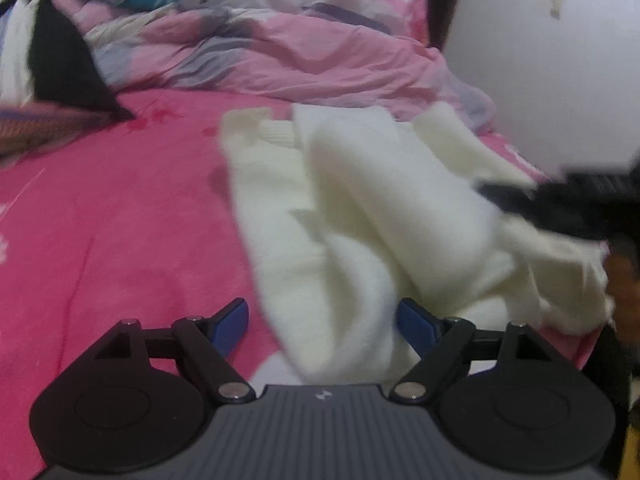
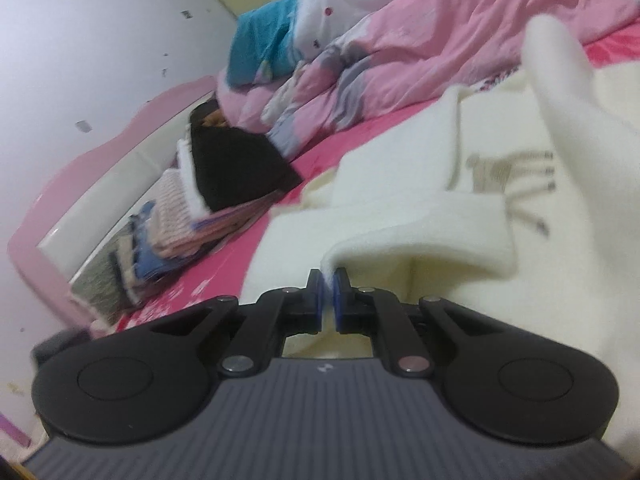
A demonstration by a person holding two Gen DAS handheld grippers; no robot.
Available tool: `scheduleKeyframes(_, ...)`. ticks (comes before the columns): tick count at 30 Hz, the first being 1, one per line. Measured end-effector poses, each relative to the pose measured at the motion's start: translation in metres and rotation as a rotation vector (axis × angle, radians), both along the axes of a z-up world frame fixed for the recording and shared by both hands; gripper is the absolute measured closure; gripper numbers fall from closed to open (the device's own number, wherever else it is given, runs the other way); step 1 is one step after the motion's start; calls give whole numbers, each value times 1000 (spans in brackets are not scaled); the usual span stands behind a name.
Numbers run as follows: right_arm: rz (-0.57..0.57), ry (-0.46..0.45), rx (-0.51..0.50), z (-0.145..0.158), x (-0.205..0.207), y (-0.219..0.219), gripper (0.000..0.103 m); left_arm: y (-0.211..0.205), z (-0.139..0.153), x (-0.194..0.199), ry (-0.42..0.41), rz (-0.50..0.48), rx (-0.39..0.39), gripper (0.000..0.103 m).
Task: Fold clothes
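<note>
A cream white knit sweater (image 1: pixel 360 208) lies partly bunched on the bright pink bed sheet (image 1: pixel 120 220). My left gripper (image 1: pixel 322 324) is open, its blue-padded fingers on either side of a fold of the sweater's near edge. My right gripper (image 2: pixel 329 294) is shut on an edge of the same sweater (image 2: pixel 420 216) and holds that part lifted off the bed. The right gripper also shows blurred at the right edge of the left wrist view (image 1: pixel 560 204). A grey printed pattern (image 2: pixel 512 176) shows on the sweater.
A crumpled pink patterned duvet (image 1: pixel 280 48) lies across the far side of the bed. A stack of folded clothes (image 2: pixel 192 224) with a black garment (image 2: pixel 236 164) on top sits by the pink headboard (image 2: pixel 80 168). A white wall (image 1: pixel 560 60) is at the right.
</note>
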State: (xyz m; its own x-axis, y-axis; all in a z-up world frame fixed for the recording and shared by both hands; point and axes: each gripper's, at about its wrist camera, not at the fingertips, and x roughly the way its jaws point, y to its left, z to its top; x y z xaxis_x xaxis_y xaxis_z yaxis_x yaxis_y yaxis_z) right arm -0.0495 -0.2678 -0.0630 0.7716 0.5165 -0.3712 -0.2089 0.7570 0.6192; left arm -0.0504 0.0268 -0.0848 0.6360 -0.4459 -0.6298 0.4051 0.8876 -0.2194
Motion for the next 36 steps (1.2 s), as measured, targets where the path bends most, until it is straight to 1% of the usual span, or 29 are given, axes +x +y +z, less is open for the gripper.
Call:
scheduleKeyframes(3, 22, 20, 31, -6, -18, 3, 99, 23, 3, 4, 41, 52, -75, 21)
scheduleKeyframes(5, 32, 40, 53, -12, -27, 5, 99, 36, 6, 5, 51, 91, -109, 21)
scheduleKeyframes(9, 76, 83, 128, -26, -42, 15, 99, 56, 19, 7, 7, 195, -118, 21)
scheduleKeyframes(12, 129, 107, 142, -33, -49, 30, 99, 67, 31, 10, -24, 228, -147, 21)
scheduleKeyframes(15, 197, 122, 141, -38, -53, 50, 99, 66, 43, 10, -67, 215, -154, 21)
scheduleKeyframes(19, 280, 128, 113, -42, -52, 77, 99, 45, 51, 8, -91, 139, -134, 21)
scheduleKeyframes(21, 311, 126, 83, -42, -52, 89, 99, 30, 49, 6, -98, 91, -98, 21)
scheduleKeyframes(25, 349, 108, 18, -40, -55, 104, 99, 19, 37, 7, -69, 62, -55, 21)
scheduleKeyframes(27, 357, 97, -4, -36, -58, 105, 98, 14, 31, 8, -54, 48, -34, 21)
scheduleKeyframes(28, 361, 92, -14, -34, -60, 105, 95, 11, 28, 8, -47, 41, -24, 21)
scheduleKeyframes(31, 367, 73, -63, -28, -70, 103, 93, 3, 18, 9, -24, 20, 8, 20)
scheduleKeyframes(34, 341, 56, -107, -22, -82, 85, 84, -6, 9, 10, -2, -1, 39, 20)
scheduleKeyframes(36, 306, 37, -123, -13, -90, 69, 84, -4, 8, 10, 6, -1, 38, 20)
